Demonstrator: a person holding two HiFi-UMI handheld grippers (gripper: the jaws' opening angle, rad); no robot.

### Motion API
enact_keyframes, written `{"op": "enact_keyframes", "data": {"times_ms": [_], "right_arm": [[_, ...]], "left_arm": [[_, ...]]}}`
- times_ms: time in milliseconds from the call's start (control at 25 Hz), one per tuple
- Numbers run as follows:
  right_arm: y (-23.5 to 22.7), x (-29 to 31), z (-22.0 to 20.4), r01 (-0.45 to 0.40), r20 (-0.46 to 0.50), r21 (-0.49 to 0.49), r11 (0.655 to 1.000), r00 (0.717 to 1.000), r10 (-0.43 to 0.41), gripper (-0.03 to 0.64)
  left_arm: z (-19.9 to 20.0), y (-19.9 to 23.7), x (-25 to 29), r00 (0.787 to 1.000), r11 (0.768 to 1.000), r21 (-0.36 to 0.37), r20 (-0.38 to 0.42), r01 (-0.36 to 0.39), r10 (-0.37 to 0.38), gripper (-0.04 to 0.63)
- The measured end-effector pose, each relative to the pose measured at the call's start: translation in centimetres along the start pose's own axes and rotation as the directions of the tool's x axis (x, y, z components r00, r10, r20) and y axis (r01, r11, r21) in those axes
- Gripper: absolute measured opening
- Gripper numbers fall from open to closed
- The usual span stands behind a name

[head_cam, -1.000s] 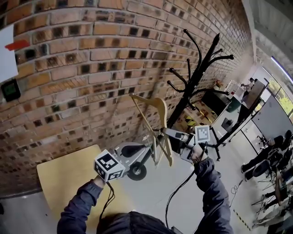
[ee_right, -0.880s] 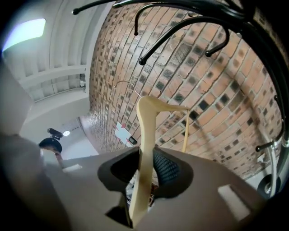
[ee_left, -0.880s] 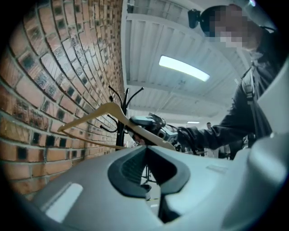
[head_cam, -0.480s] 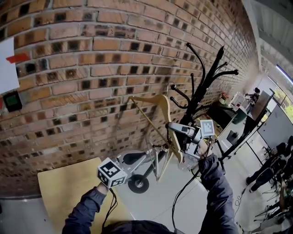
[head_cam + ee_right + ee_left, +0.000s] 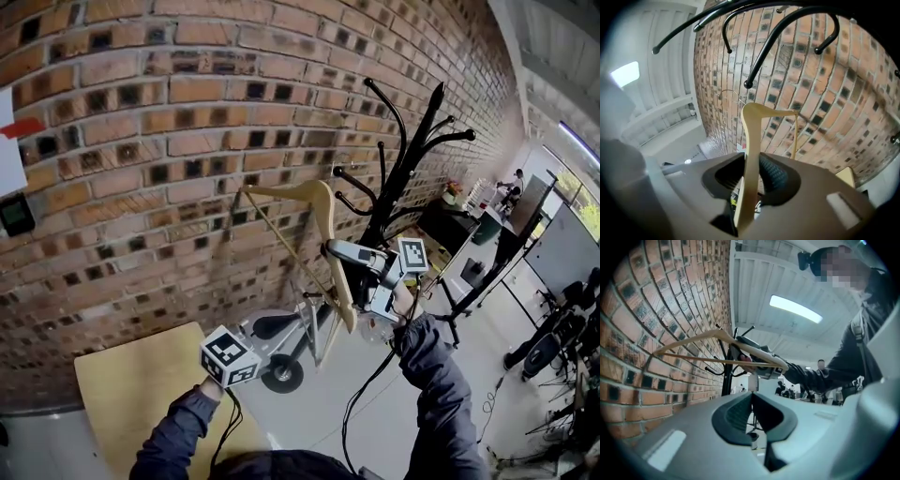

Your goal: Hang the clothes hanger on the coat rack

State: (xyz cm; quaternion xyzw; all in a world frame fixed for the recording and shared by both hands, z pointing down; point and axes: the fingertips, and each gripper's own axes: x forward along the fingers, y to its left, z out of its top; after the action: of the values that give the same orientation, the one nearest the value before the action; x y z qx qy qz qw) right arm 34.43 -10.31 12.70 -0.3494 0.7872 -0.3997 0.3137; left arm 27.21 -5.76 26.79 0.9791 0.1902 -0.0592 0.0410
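A pale wooden clothes hanger is held up in front of the brick wall, just left of the black coat rack. My right gripper is shut on its lower arm. In the right gripper view the hanger stands on edge between the pads of my right gripper. The rack's curved hooks arch above it, and the hanger touches none of them. My left gripper is lower and to the left, shut and empty, and its closed tips point toward the hanger.
The brick wall stands close behind. A yellow table is at the lower left. A white sheet and a small dark device are fixed to the wall. People and chairs are far to the right.
My right gripper has lifted the hanger higher and rolled it, so it is nearer the rack's lower hooks. My left gripper has shifted a little and stays shut.
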Motion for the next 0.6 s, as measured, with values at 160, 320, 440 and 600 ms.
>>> {"op": "enact_keyframes", "data": {"times_ms": [160,320,440,600], "right_arm": [[-0.7,0.7,0.6,-0.042,0.028,0.068,0.997,0.999,0.04,0.104],[-2.1,-1.0,1.4,-0.096,0.115,0.131,0.987,0.99,0.081,0.104],[-3.3,-2.7,2.1,-0.12,0.167,0.156,0.981,0.981,0.093,0.104],[-4.1,-4.2,2.3,-0.127,0.204,0.152,0.98,0.974,0.095,0.103]], "left_arm": [[-0.1,-0.4,-0.3,1.0,1.0,-0.005,0.003,-0.007,0.007,0.0],[0.1,-0.7,-0.6,1.0,1.0,0.002,0.005,-0.011,0.011,0.0],[0.0,-0.6,-0.4,1.0,1.0,0.007,0.01,-0.015,0.015,0.002],[-0.4,-0.4,0.0,1.0,1.0,0.013,-0.013,-0.02,0.02,0.001]]}}
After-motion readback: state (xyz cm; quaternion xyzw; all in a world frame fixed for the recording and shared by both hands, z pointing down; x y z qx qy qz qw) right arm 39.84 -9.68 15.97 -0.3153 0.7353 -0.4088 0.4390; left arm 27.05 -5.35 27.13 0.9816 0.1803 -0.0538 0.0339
